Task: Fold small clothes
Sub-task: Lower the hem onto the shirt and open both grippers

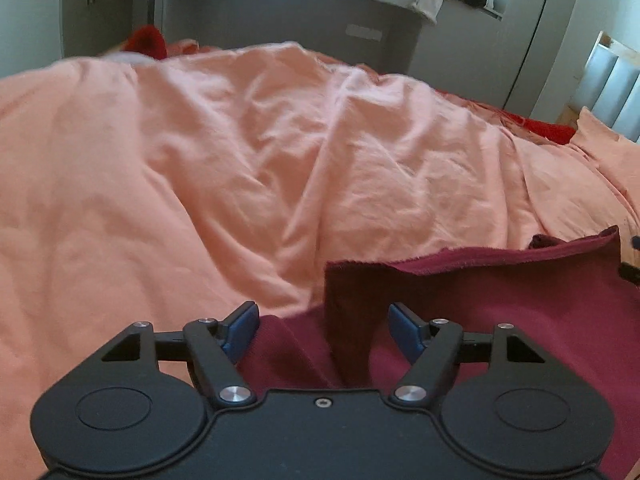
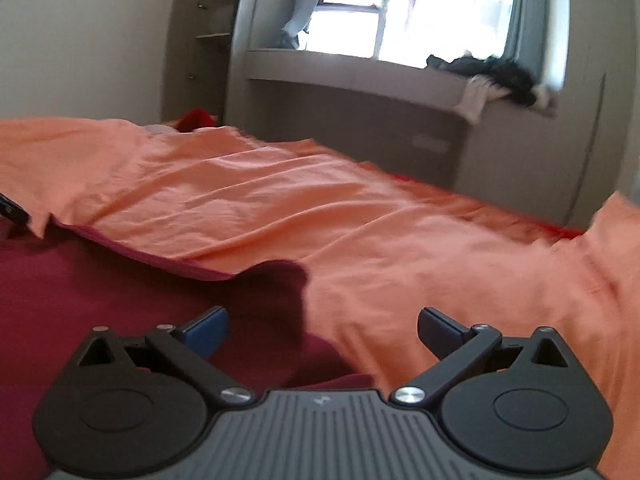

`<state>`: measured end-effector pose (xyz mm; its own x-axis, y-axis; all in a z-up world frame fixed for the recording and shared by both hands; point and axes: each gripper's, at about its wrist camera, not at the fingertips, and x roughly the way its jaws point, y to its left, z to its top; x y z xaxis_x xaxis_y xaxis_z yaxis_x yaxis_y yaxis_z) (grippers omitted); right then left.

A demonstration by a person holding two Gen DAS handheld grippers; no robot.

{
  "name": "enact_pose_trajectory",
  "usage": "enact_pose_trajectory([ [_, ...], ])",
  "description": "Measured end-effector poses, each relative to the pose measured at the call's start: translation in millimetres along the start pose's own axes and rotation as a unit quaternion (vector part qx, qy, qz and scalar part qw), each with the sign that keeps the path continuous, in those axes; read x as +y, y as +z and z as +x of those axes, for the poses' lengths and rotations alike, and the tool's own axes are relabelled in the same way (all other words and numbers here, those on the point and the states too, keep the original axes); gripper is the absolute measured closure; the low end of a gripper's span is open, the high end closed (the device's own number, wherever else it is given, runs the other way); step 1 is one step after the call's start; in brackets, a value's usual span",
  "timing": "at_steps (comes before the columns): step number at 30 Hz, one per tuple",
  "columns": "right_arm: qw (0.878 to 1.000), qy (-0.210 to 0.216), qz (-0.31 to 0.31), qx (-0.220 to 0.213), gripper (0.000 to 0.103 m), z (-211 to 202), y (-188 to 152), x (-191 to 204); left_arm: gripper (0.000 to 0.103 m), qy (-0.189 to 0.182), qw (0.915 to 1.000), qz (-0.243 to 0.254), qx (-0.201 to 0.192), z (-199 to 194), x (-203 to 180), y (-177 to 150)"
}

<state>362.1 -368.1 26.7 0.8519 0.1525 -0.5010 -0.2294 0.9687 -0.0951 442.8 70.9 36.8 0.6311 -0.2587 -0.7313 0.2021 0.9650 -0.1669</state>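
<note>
With the left gripper (image 1: pixel 322 330) and the right gripper (image 2: pixel 322 334) both spread wide and gripping nothing, the maroon garment (image 1: pixel 500 312) lies near on the peach duvet (image 1: pixel 240 140), apparently between folds, so next each needs a fresh edge to pinch.

The maroon garment (image 1: pixel 500 320) ran off the near and right edges in the left wrist view, its outline untold, and the left gripper (image 1: pixel 322 330) body hid its near part. In the right wrist view the far window ledge (image 2: pixel 360 72) was blurred; the dark heap (image 2: pixel 496 72) on it could not be identified.
</note>
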Motion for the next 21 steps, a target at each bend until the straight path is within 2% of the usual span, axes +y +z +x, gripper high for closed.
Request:
enact_pose_trajectory([
  [2, 1.000, -0.006, 0.005, 0.009, 0.000, 8.9, -1.5, 1.3, 0.029, 0.007, 0.9999, -0.011, 0.007, 10.6, -2.0, 2.2],
  [4, 0.999, -0.038, 0.018, 0.019, 0.000, 19.7, -3.3, 0.1, 0.030, 0.006, 0.9996, -0.025, 0.012, 21.1, -1.9, 4.5],
  [6, 0.997, -0.058, 0.043, 0.019, 0.000, 25.9, -5.5, -5.8, 0.033, 0.004, 0.9989, -0.042, 0.023, 31.5, -0.1, 7.3],
  [7, 0.997, -0.062, 0.051, 0.014, 0.000, 26.1, -7.1, -8.4, 0.037, 0.002, 0.9982, -0.052, 0.030, 36.7, 1.4, 8.7],
  [9, 0.995, -0.073, 0.061, 0.001, 0.000, 20.6, -8.2, -12.4, 0.060, -0.004, 0.9970, -0.064, 0.042, 43.3, 4.4, 9.8],
  [10, 0.995, -0.077, 0.061, -0.006, 0.000, 16.0, -8.7, -14.0, 0.083, -0.008, 0.9964, -0.069, 0.047, 45.1, 6.2, 9.2],
  [11, 0.995, -0.076, 0.059, -0.012, 0.000, 10.3, -8.2, -15.4, 0.096, -0.016, 0.9959, -0.075, 0.048, 45.4, 8.2, 8.2],
  [16, 0.996, -0.065, 0.051, -0.027, 0.000, -17.7, -5.9, -16.7, 0.100, -0.010, 0.9963, -0.086, 0.004, 25.0, 8.4, 6.6],
  [21, 0.996, -0.052, 0.058, -0.036, 0.000, -43.1, -9.1, -10.9, 0.100, 0.054, 0.9953, -0.074, -0.032, -4.5, 2.8, 18.2],
])
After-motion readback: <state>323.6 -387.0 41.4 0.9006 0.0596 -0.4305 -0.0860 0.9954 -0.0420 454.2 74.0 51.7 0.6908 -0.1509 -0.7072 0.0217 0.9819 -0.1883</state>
